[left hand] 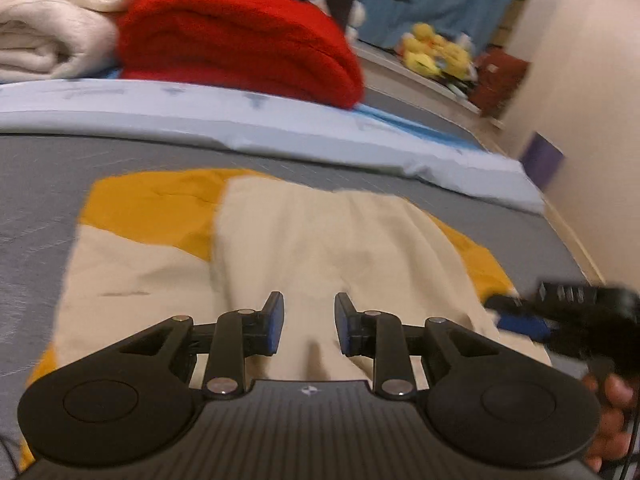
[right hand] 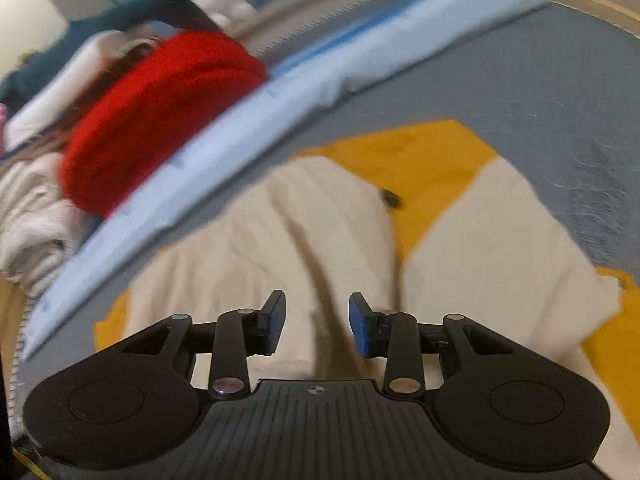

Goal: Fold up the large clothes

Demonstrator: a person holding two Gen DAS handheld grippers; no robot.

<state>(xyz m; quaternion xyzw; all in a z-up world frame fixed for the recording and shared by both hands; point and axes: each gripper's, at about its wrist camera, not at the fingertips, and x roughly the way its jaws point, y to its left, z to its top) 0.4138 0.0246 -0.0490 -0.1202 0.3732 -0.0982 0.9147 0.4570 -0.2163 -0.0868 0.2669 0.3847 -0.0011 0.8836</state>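
Left tongs point(left hand: 309, 322) and right tongs point(right hand: 317, 322) both gape, gripping nothing, angled downward.

Matt cream-and-mustard cloth garment point(left hand: 304, 248) lies on grey woven bedding point(left hand: 36, 208); fuzzy red blanket point(left hand: 240, 44) behind.

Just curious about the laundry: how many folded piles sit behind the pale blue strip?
2: a thick red fleece blanket, and a cream folded blanket left of it, touching. More may be hidden beyond.
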